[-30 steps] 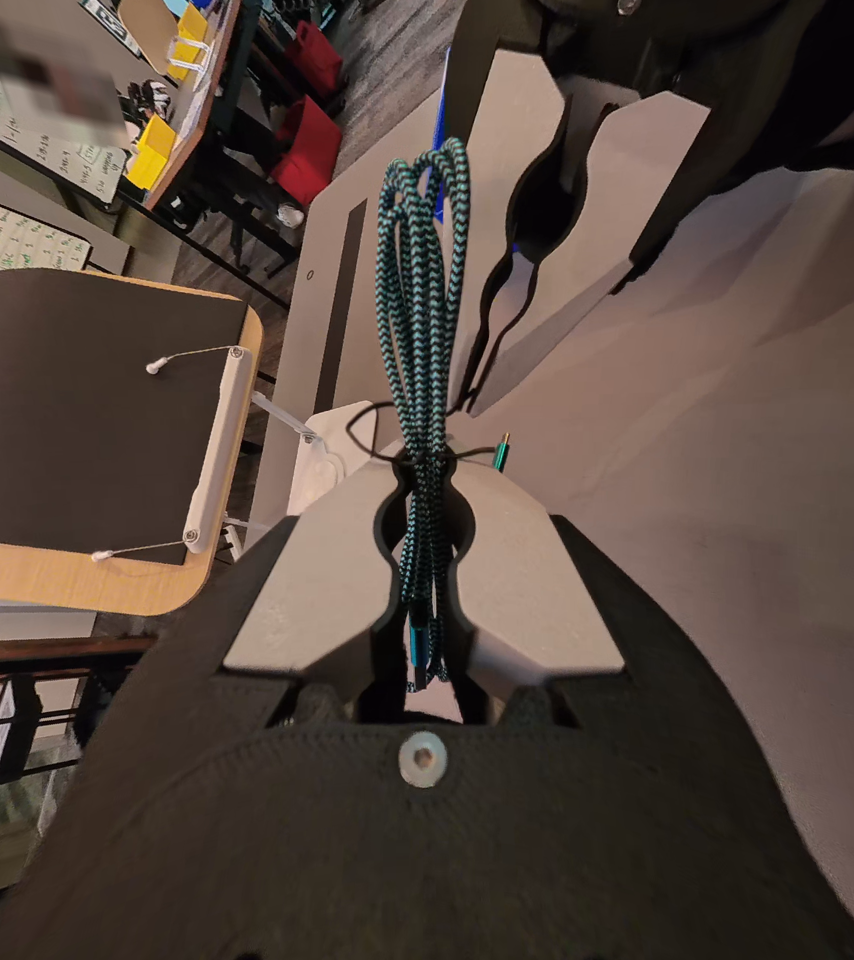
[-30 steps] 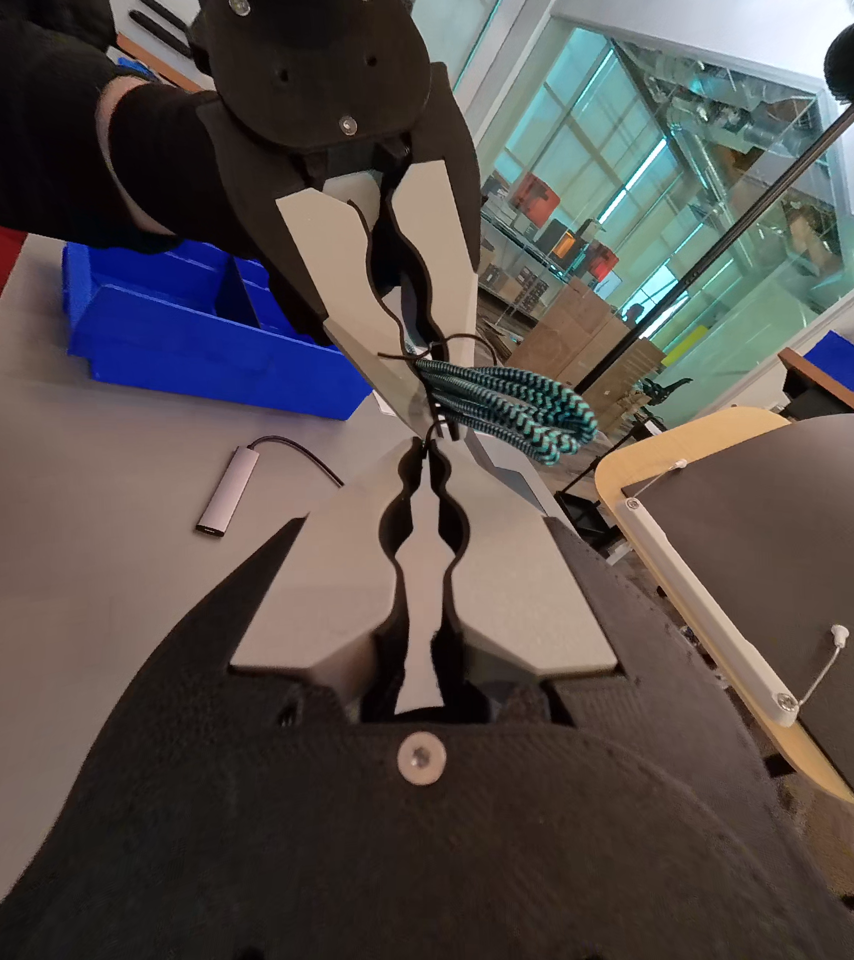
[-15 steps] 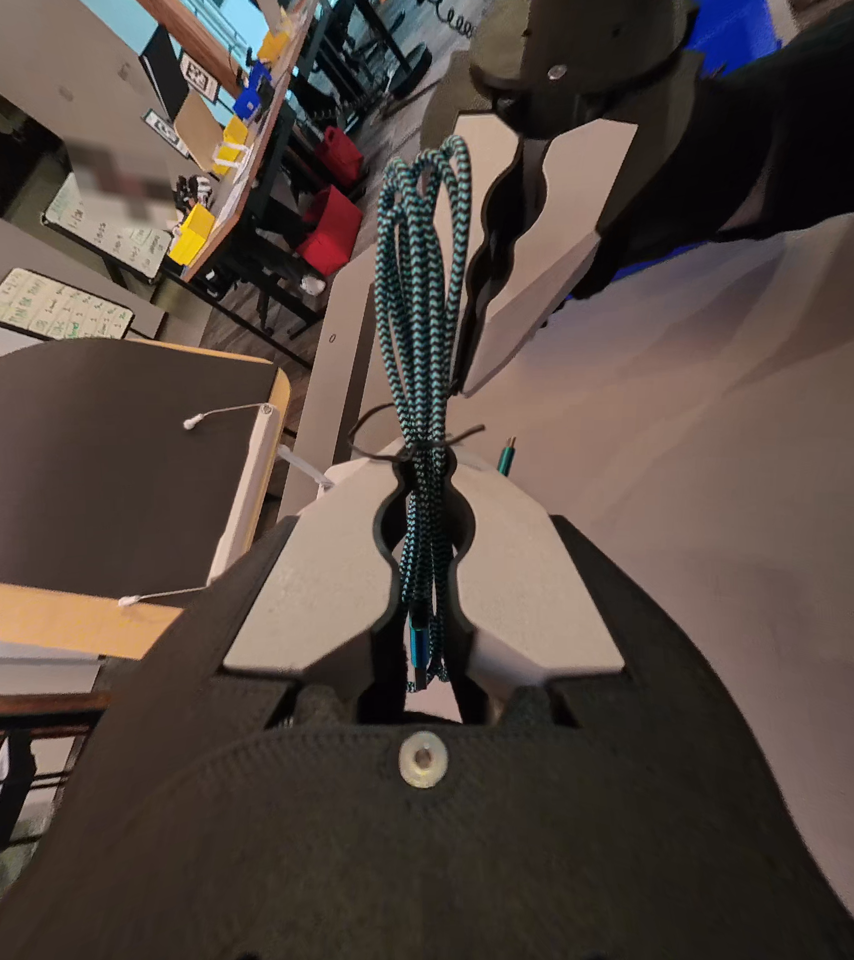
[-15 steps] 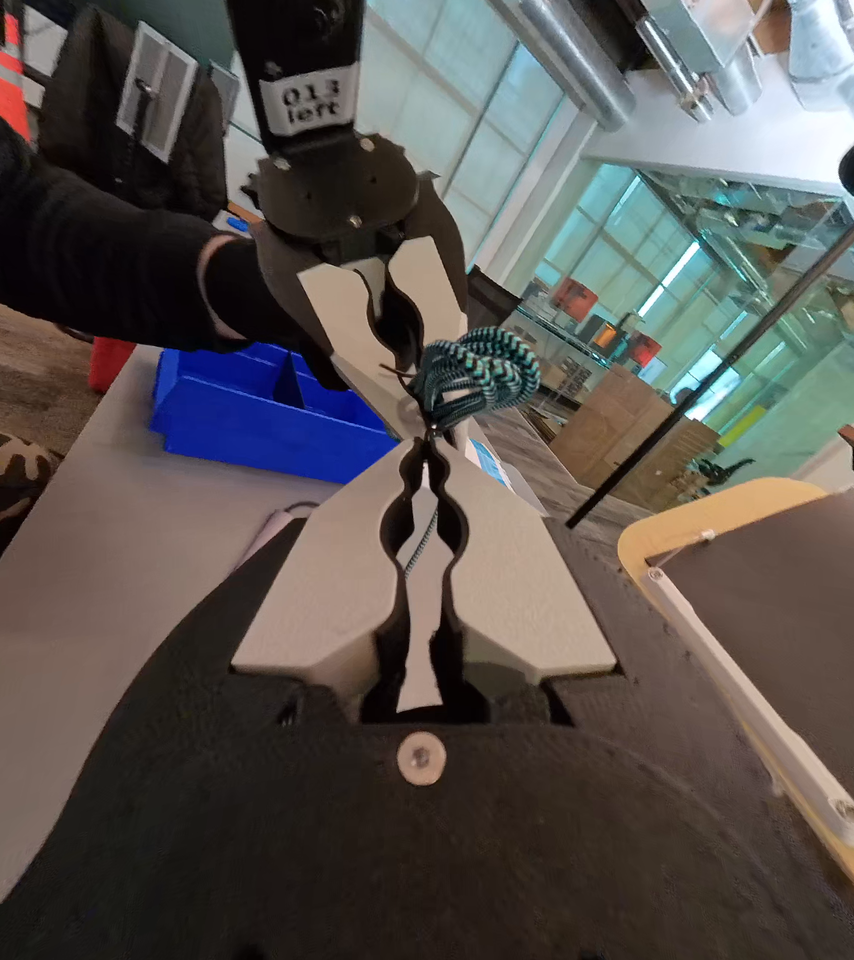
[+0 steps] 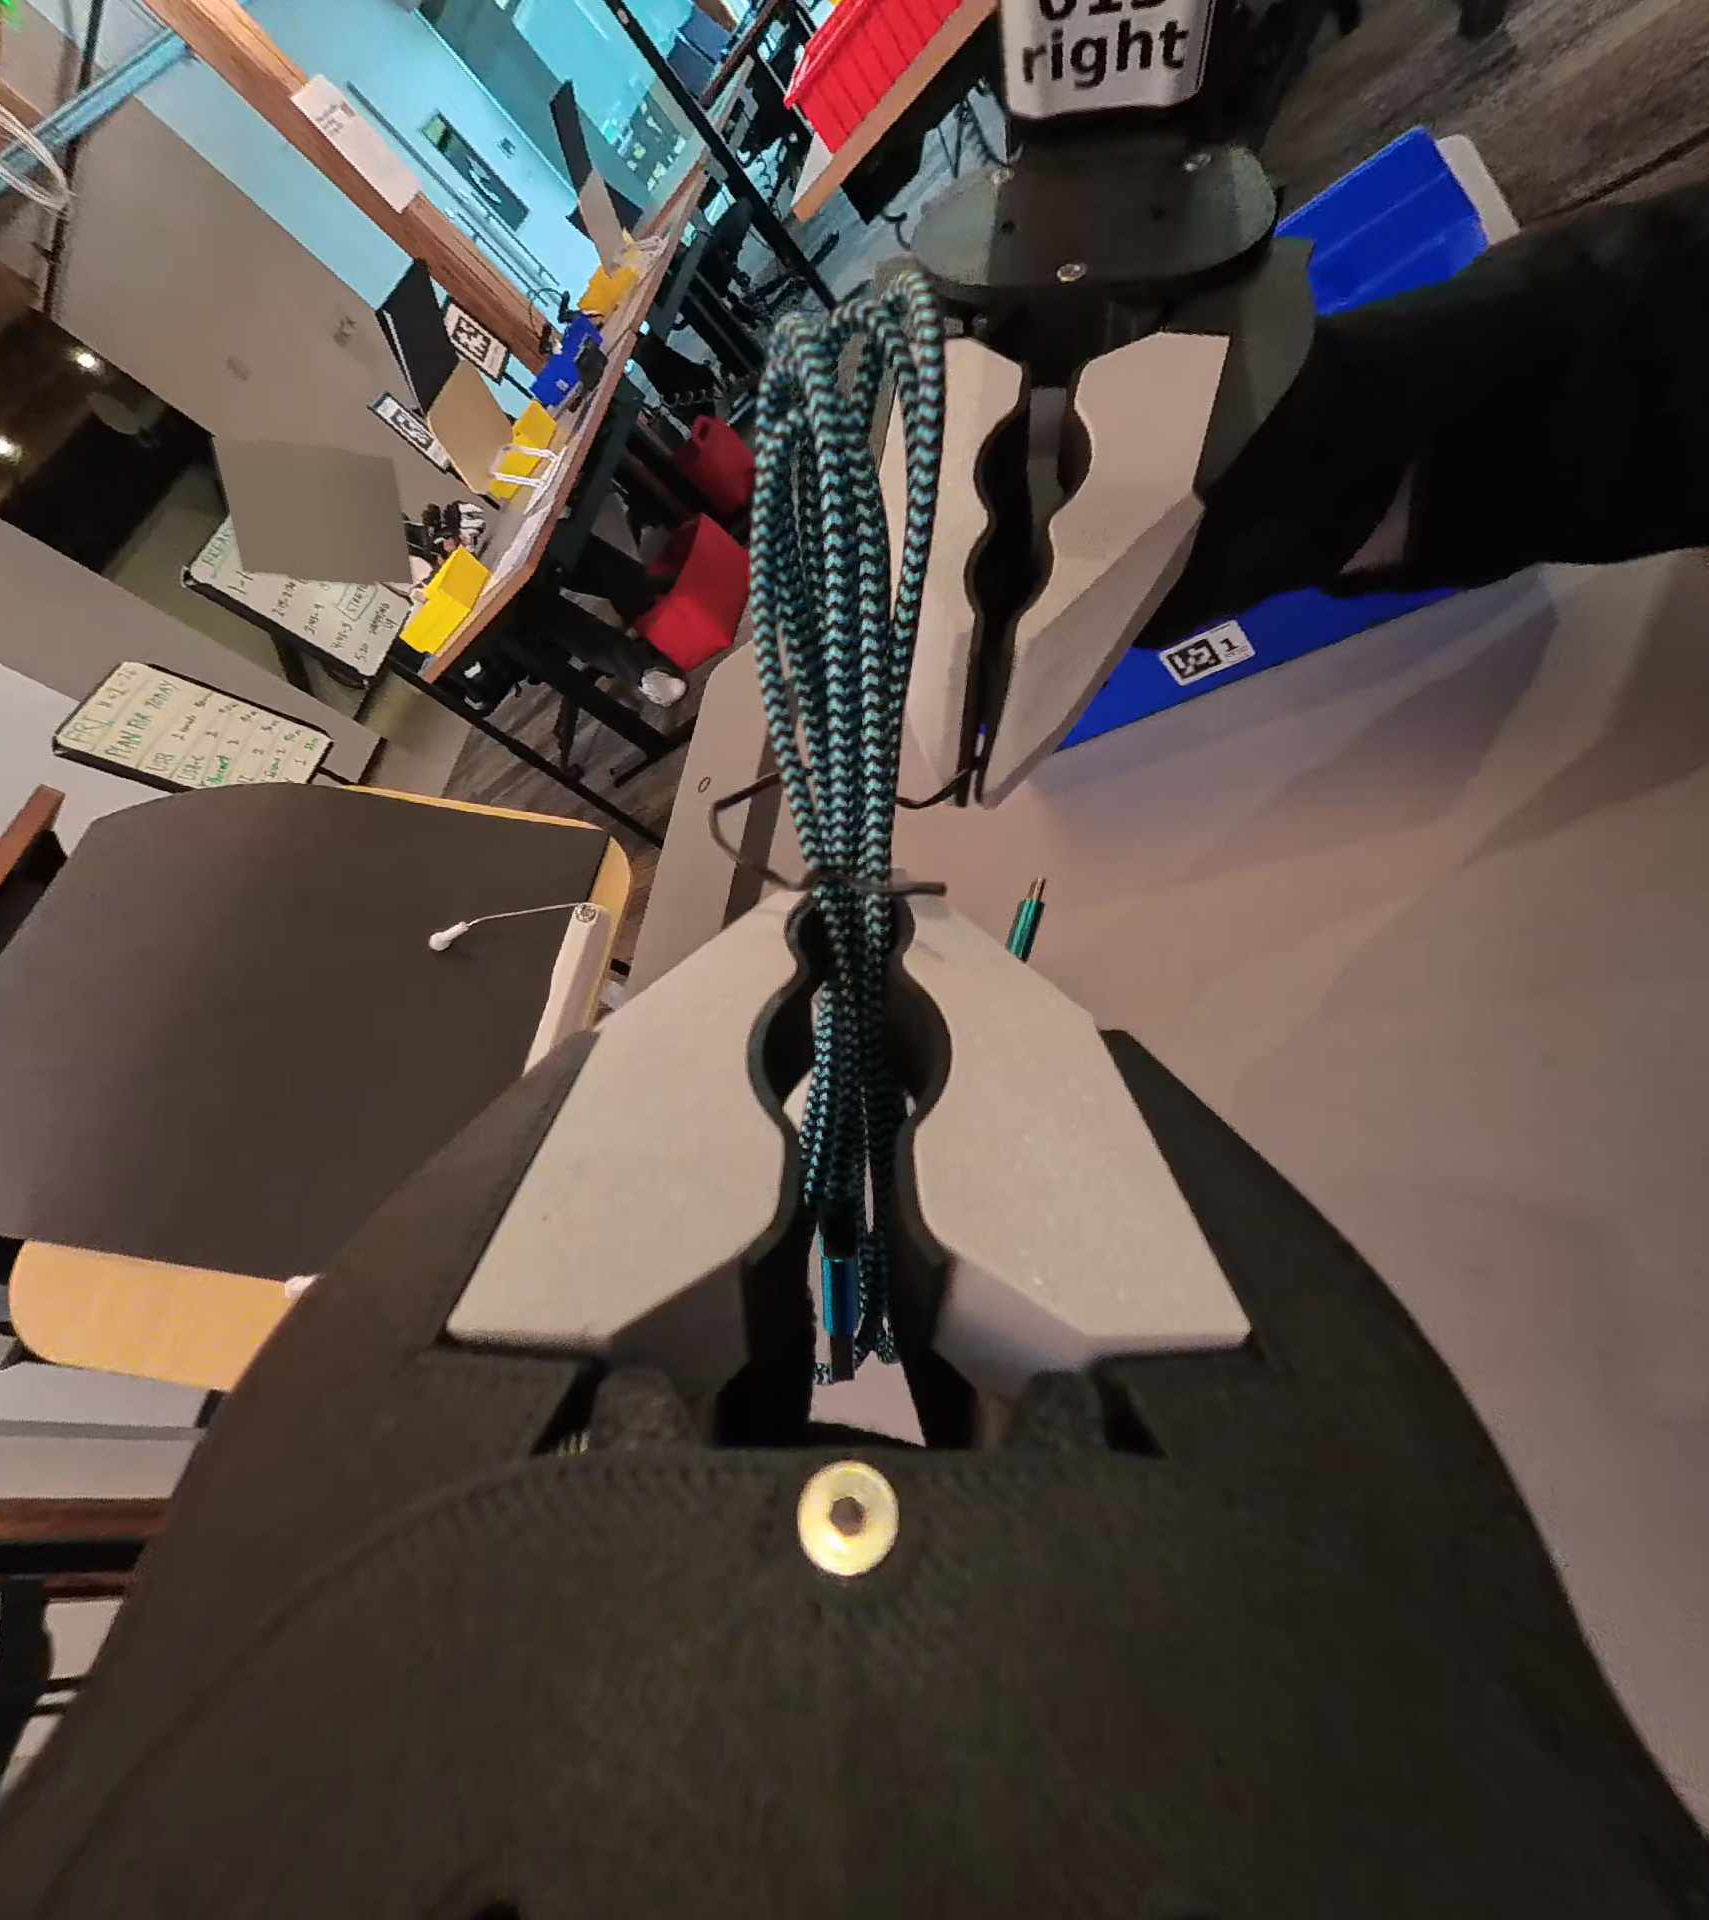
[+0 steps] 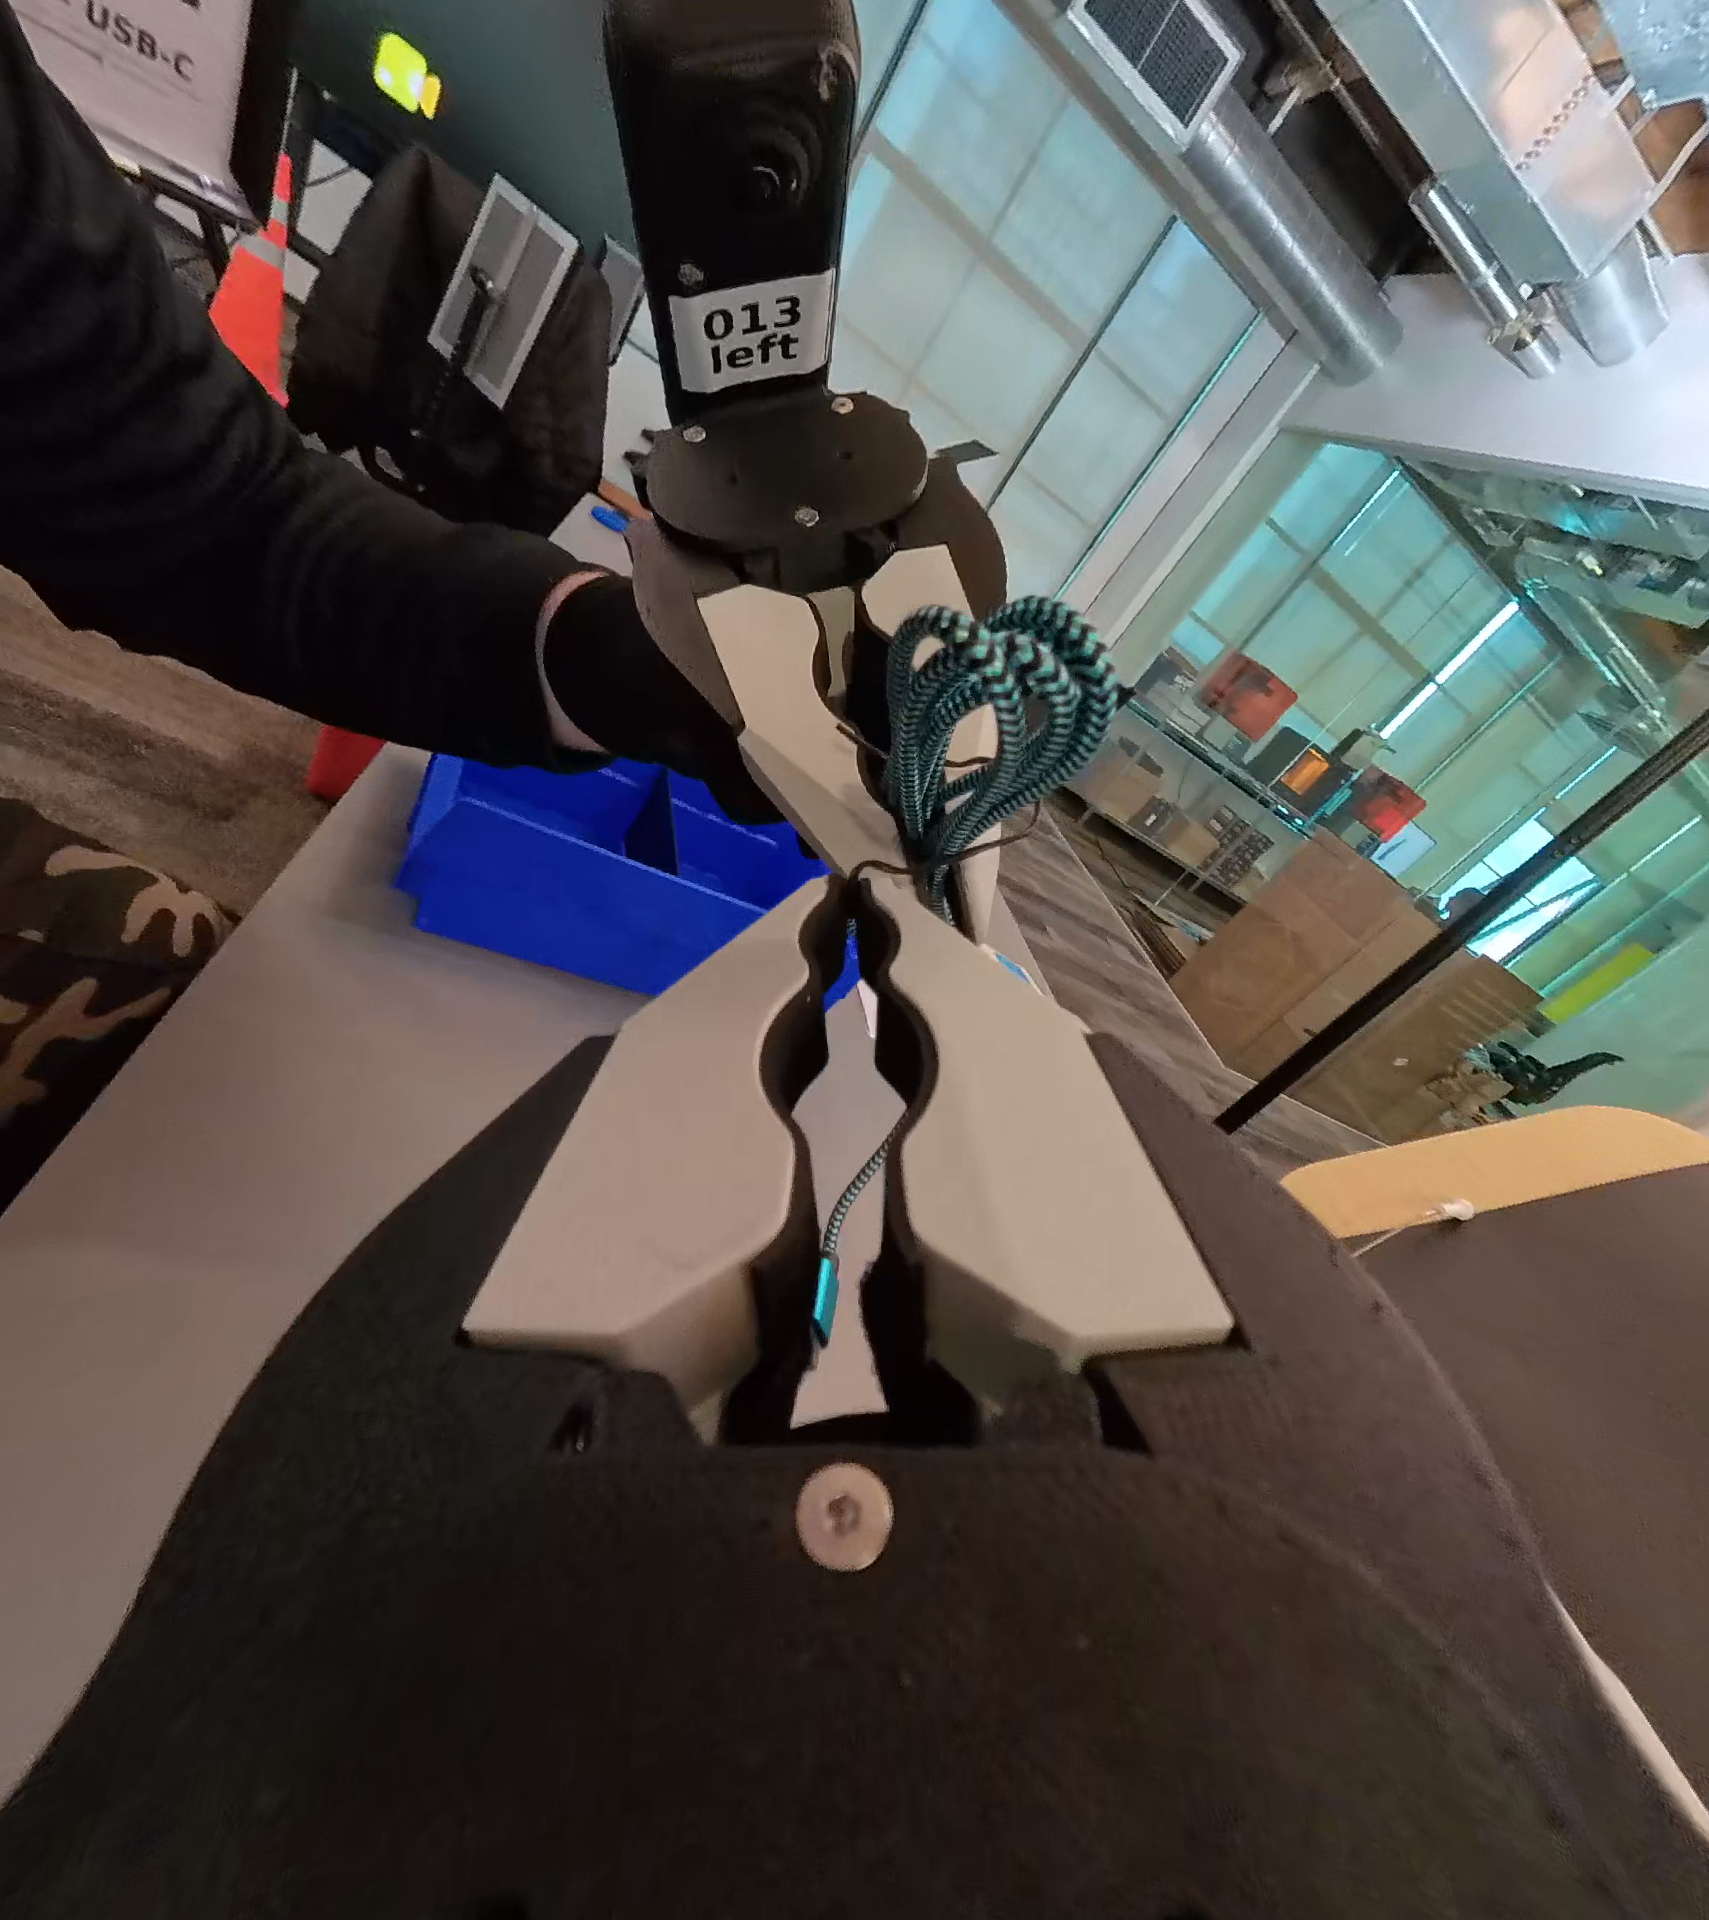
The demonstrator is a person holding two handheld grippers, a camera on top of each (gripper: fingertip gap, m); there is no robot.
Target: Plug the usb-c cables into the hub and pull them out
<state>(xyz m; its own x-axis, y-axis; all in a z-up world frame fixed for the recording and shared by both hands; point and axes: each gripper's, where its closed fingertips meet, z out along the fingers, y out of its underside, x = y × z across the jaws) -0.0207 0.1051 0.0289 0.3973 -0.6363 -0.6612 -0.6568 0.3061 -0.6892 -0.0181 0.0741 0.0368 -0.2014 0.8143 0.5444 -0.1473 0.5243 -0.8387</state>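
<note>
Cable bundle (image 5: pixel 834 644), braided teal and black, sits clamped in the left gripper (image 5: pixel 845 914), while the right gripper (image 6: pixel 855 894), tips closed, pinches its black twist tie (image 6: pixel 876 871) above the grey table (image 5: pixel 1401 1039).

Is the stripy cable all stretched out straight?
No, the stripy cable is folded into a bundle of loops, tied round with a thin black tie and held in the left gripper.

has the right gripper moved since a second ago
Yes. In its own view the blue bin has dropped and the hub left the frame, so the right gripper has tilted upward, tips shut on the black tie.
</note>
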